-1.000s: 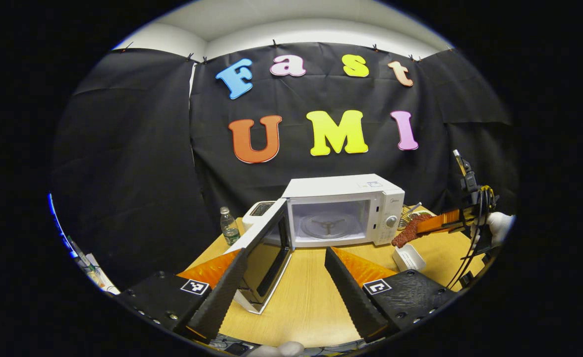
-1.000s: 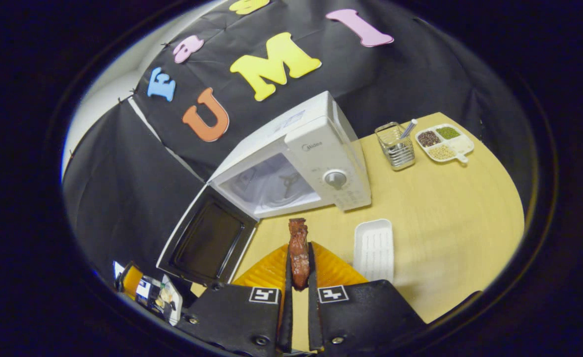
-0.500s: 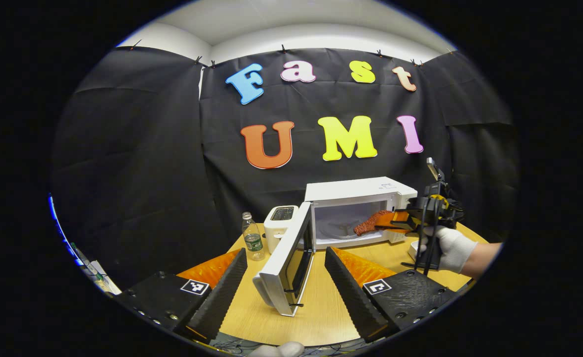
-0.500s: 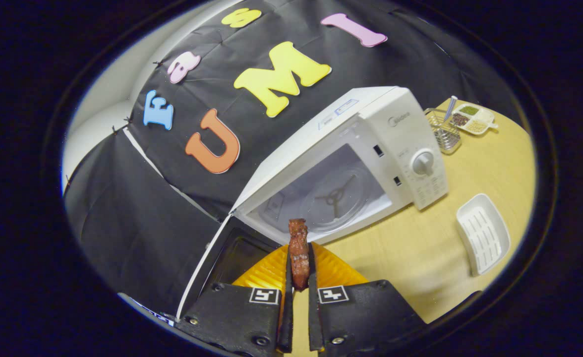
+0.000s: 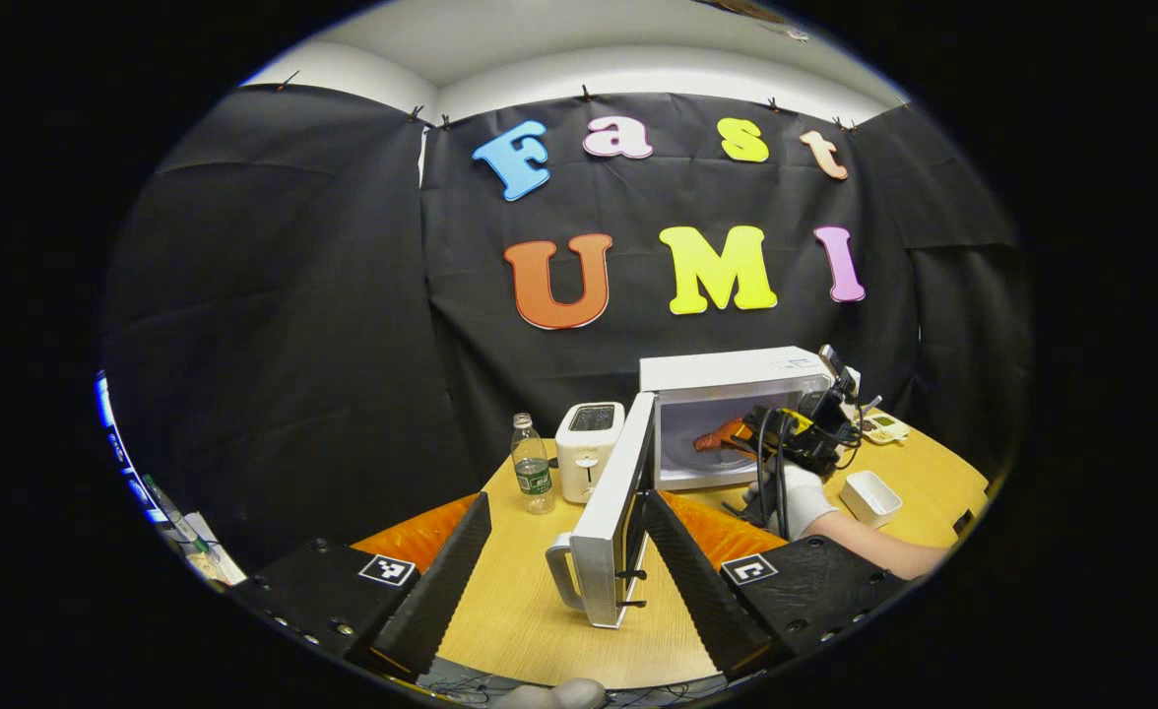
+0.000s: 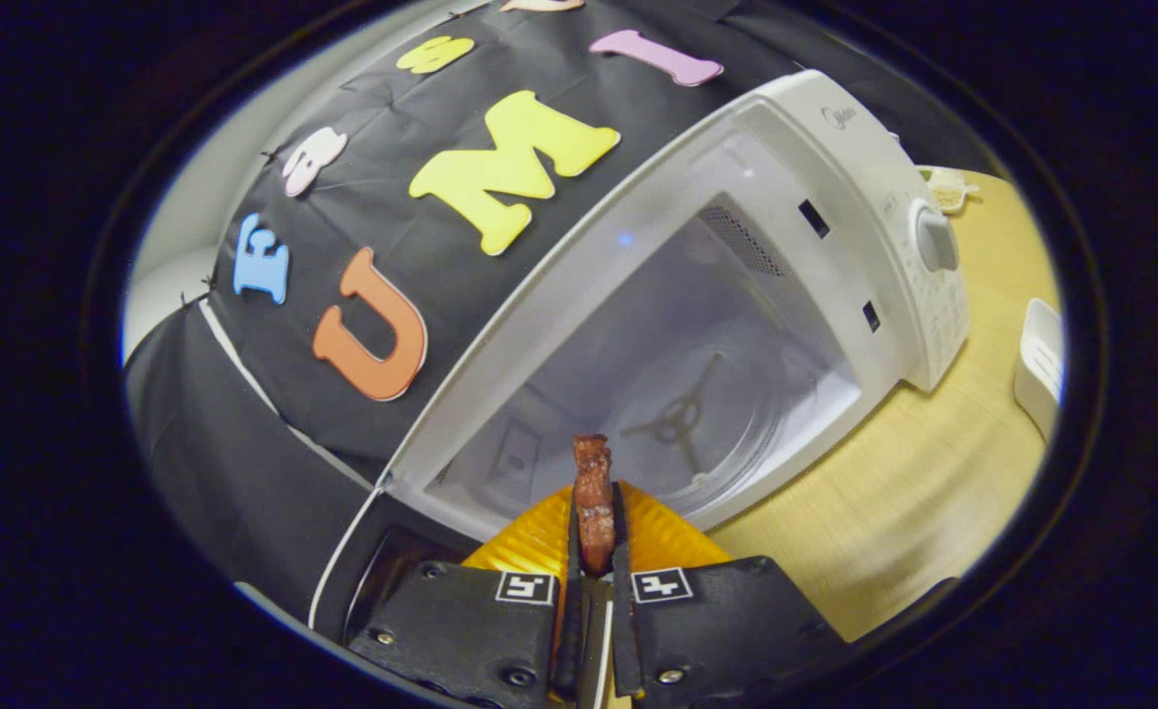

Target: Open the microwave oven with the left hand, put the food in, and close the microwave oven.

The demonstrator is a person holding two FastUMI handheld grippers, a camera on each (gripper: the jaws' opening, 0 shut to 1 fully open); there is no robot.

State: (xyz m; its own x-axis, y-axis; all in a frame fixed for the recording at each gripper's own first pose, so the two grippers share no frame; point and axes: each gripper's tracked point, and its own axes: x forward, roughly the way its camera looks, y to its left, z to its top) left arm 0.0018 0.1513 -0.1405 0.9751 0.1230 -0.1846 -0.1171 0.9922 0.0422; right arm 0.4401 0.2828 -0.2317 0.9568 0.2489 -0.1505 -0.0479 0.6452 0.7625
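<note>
The right gripper [image 6: 595, 551] pinches the food [image 6: 594, 497] tight, sticking out at 12 o'clock toward the open microwave [image 6: 737, 295], while the left gripper [image 5: 564, 571] is wide open, holding nothing.

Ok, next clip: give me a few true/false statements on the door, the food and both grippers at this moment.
1. The microwave door is closed. False: it stands open.
2. The right gripper is shut on the food. True.
3. The food already lies on the turntable. False: it is held at the cavity opening.
4. The left gripper is open and grips nothing. True.
5. A water bottle stands beside the toaster. True.
</note>
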